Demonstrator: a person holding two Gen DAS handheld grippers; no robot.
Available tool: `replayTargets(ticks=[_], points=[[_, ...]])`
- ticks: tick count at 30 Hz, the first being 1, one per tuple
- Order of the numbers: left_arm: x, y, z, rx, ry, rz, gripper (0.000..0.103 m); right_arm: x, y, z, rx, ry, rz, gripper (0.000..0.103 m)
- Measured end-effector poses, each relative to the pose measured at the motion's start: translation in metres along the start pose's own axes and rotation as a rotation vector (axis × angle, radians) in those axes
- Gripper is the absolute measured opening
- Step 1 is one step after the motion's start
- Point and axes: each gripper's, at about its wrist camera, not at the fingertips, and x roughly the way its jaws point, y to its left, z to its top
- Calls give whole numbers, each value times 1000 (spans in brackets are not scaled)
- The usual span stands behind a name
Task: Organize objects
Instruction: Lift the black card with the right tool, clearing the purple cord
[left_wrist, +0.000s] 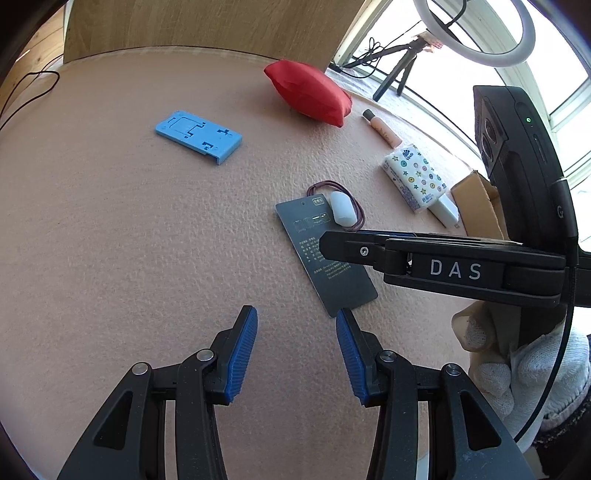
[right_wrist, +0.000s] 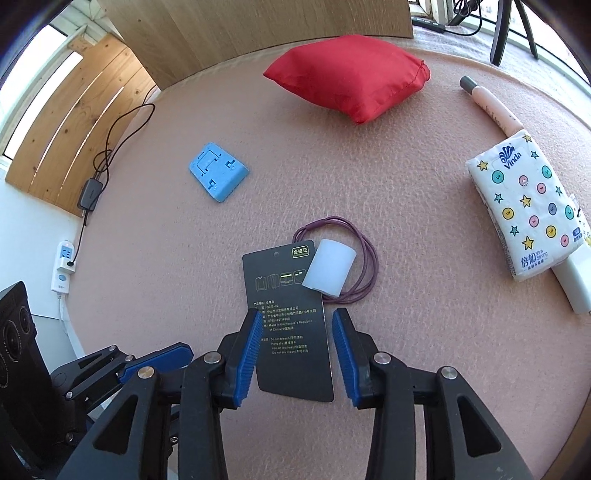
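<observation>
A dark grey card tag (right_wrist: 288, 321) lies on the pink felt table (right_wrist: 406, 350), with a small white block (right_wrist: 328, 271) and a purple elastic loop (right_wrist: 365, 258) at its far end. My right gripper (right_wrist: 295, 354) hovers open directly over the tag's near half, nothing between its blue pads (right_wrist: 245, 358). My left gripper (left_wrist: 297, 354) is open too, just left of the tag (left_wrist: 332, 266). The right gripper (left_wrist: 332, 245) crosses above the tag in the left wrist view. A blue plastic plate (right_wrist: 218, 171), a red pouch (right_wrist: 351, 74), a pink tube (right_wrist: 495, 107) and a tissue pack (right_wrist: 528, 206) lie farther off.
A white charger (right_wrist: 574, 284) lies beside the tissue pack at the right edge. A cardboard box (left_wrist: 480, 206), a tripod (left_wrist: 399, 70) and a ring light (left_wrist: 476, 33) stand by the window. A power strip (right_wrist: 62, 266) and cable (right_wrist: 110, 147) lie left of the table. A gloved hand (left_wrist: 517, 365) holds the right gripper.
</observation>
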Motion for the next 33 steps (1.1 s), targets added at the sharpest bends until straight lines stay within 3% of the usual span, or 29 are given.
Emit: replayTargets(ticks=[8,15,33], points=[[-9,16,-4,-35,-17,6,48,13,29,6,-91,19,1,37],[-6,24,-7,-53,-6,-4,48,18,44,4,-105,65,67,37],[10,21,4,-50,-3,-75,47,20,53,1,-148,79,21,40]])
